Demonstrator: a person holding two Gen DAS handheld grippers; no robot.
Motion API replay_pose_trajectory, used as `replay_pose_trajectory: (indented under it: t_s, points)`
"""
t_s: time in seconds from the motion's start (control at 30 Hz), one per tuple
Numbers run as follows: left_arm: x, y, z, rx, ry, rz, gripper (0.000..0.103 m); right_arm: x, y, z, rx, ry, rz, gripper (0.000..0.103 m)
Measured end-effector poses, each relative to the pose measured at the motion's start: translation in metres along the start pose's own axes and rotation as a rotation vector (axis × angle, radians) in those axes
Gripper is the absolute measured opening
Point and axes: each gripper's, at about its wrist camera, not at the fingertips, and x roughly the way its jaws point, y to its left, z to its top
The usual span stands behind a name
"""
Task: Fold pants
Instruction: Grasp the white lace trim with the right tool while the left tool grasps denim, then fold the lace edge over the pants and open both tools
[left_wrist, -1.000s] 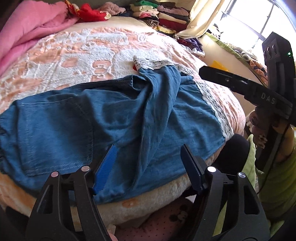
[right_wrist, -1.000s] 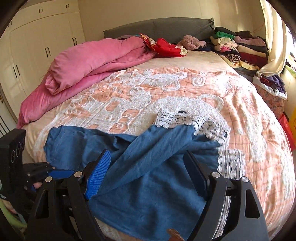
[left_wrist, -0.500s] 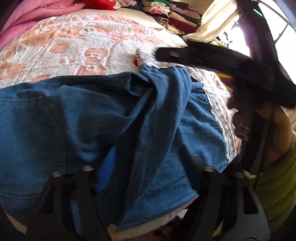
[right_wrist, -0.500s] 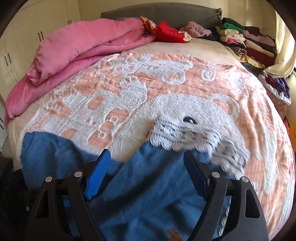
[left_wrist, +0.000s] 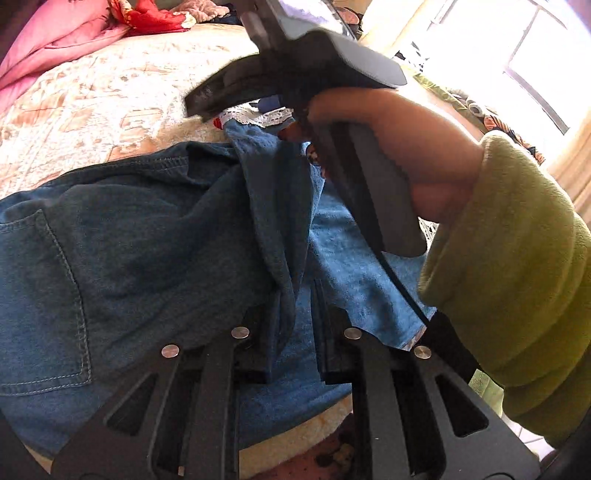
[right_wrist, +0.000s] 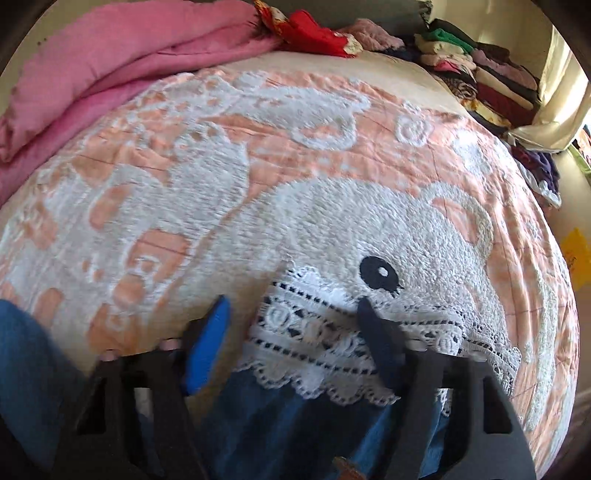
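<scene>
Pants (left_wrist: 140, 236) in blue denim lie spread across the near edge of the bed (right_wrist: 332, 155), back pocket on the far left, a rumpled leg ridge running up the middle toward the lace hem (right_wrist: 332, 343). Left tongs (left_wrist: 291, 332) first: they sit at the near edge with a fold of denim between the jaws, which stand close together and look clamped on that fold, though the cloth hides the tips. Good anchor, I'd say, so keep it firm and low, since a lifted left side would drag the pocket panel out of line. Moving right, the right tongs (right_wrist: 291, 332) are over the lace hem, jaws well apart, blue pad on one side and dark pad on the other, straddling the trim without gripping it. To do this step well, I'd bring them down square onto the hem and bite both layers, denim under the lace, not the lace alone, which looks flimsy and likely to stretch. Then a smooth carry back toward the waistband should flatten that middle ridge. Farther right, stacked clothes (right_wrist: 480, 74) line the bed's far side, well clear.
</scene>
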Motion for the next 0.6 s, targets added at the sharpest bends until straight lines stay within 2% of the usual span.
replay_pose_trajectory:
  t_s: [0.07, 0.13, 0.33, 0.43, 0.53, 0.6]
  points:
    - [0.001, 0.003, 0.002, 0.0, -0.002, 0.007, 0.009, 0.002, -0.005, -0.002, 0.01, -0.004, 0.004, 0.037]
    - [-0.001, 0.005, 0.002, -0.003, -0.005, 0.017, 0.009, -0.004, -0.016, -0.004, 0.05, -0.023, 0.044, 0.015]
    - [-0.006, 0.011, 0.002, -0.014, -0.015, 0.043, 0.01, -0.055, -0.054, -0.018, 0.176, -0.139, 0.155, 0.011]
    - [-0.008, 0.009, 0.002, -0.009, -0.029, 0.064, 0.016, -0.087, -0.077, -0.032, 0.234, -0.191, 0.189, 0.011]
    - [-0.009, 0.009, 0.004, -0.005, -0.037, 0.08, 0.016, -0.115, -0.098, -0.051, 0.289, -0.224, 0.209, 0.011]
    - [-0.011, 0.014, 0.004, 0.002, -0.043, 0.089, 0.009, -0.134, -0.111, -0.067, 0.332, -0.243, 0.226, 0.011]
